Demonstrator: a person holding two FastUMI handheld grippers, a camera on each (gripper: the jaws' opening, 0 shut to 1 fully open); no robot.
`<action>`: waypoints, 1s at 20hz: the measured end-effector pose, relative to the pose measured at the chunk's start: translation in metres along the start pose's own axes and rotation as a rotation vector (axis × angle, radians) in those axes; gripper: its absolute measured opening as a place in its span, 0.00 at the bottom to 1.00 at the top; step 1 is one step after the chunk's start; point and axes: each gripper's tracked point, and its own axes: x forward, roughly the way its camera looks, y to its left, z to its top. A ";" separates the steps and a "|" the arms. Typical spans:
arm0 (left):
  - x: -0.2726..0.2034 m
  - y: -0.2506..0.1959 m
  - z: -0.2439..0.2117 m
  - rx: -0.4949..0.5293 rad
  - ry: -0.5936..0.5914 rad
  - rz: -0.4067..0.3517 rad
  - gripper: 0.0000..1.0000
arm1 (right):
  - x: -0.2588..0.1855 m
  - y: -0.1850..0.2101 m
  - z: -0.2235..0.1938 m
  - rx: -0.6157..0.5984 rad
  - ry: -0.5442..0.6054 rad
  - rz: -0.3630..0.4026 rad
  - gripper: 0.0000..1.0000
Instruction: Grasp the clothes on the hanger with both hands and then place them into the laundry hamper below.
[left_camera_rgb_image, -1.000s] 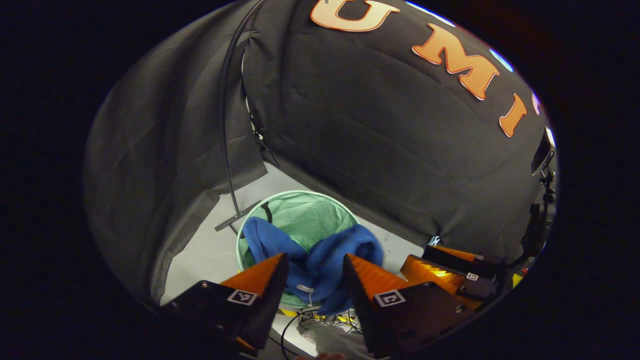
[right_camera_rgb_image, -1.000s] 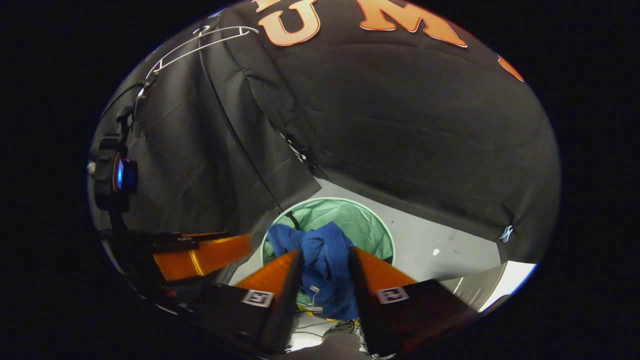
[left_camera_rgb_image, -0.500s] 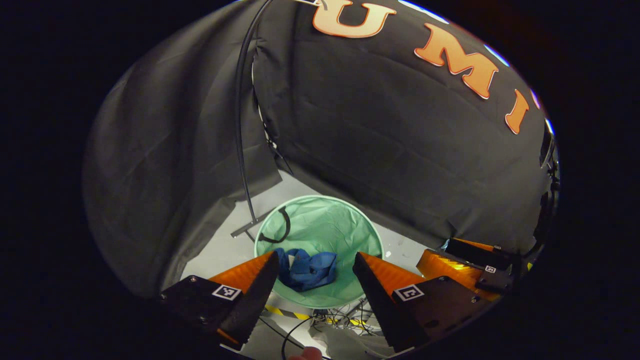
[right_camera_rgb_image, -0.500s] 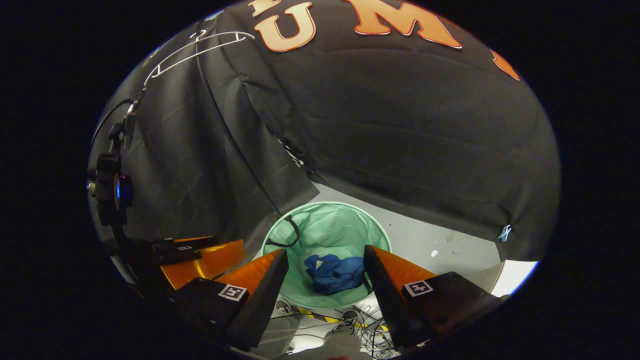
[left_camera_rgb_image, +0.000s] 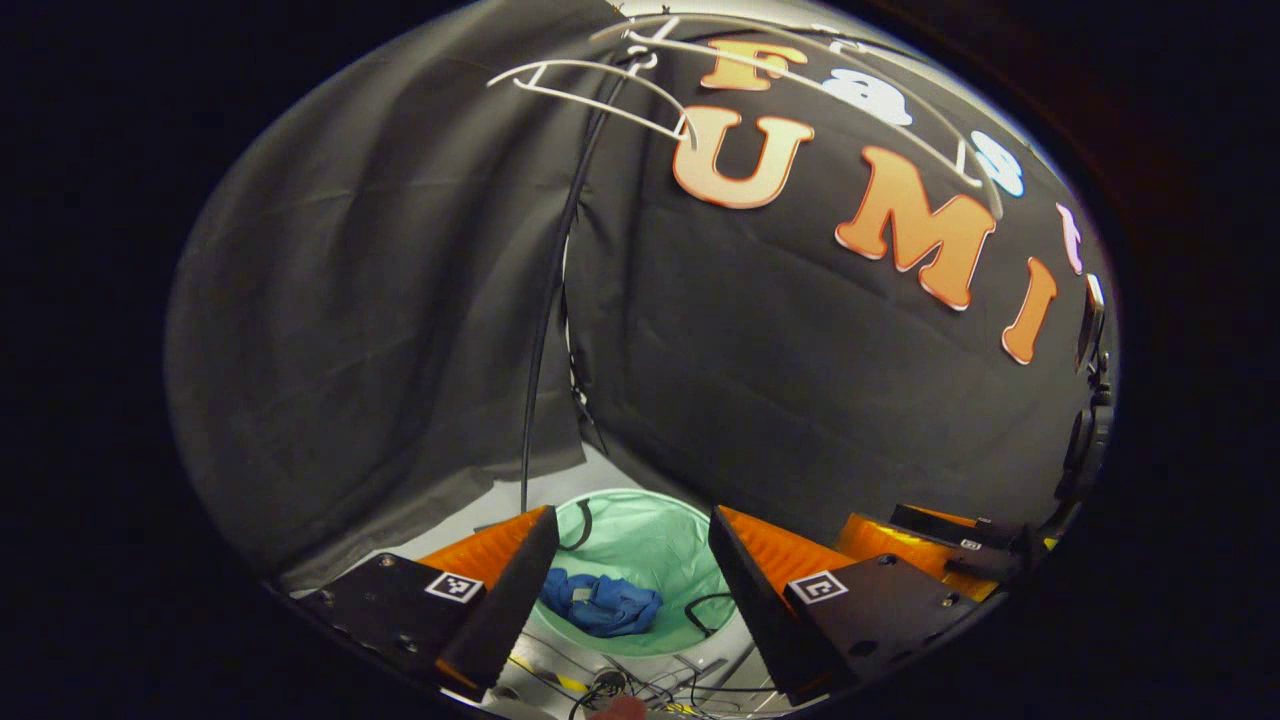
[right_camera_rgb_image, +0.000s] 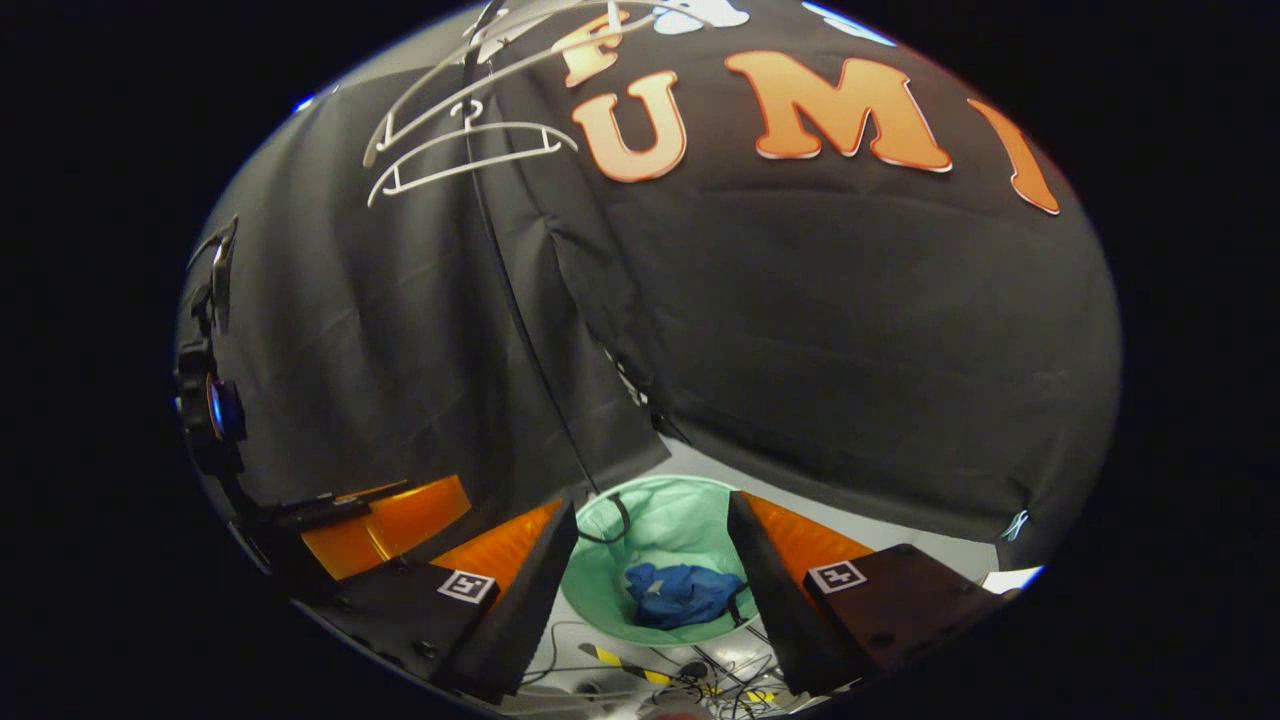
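Lifted clear since a second ago, when both still pinched cloth. Now left gripper and right gripper spread wide, gripping nothing. Clothes bunched low inside hamper, far below. Hanger bare up left. Placing step looks finished; next, just withdraw.
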 end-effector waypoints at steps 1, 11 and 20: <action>-0.009 0.004 0.010 0.013 -0.038 0.005 0.96 | -0.011 0.003 0.012 0.002 -0.052 -0.016 0.98; -0.126 0.013 0.102 0.075 -0.387 -0.099 0.95 | -0.175 0.066 0.069 -0.060 -0.381 -0.171 0.98; -0.206 0.039 0.129 0.089 -0.504 -0.087 0.95 | -0.253 0.099 0.066 -0.039 -0.520 -0.244 0.89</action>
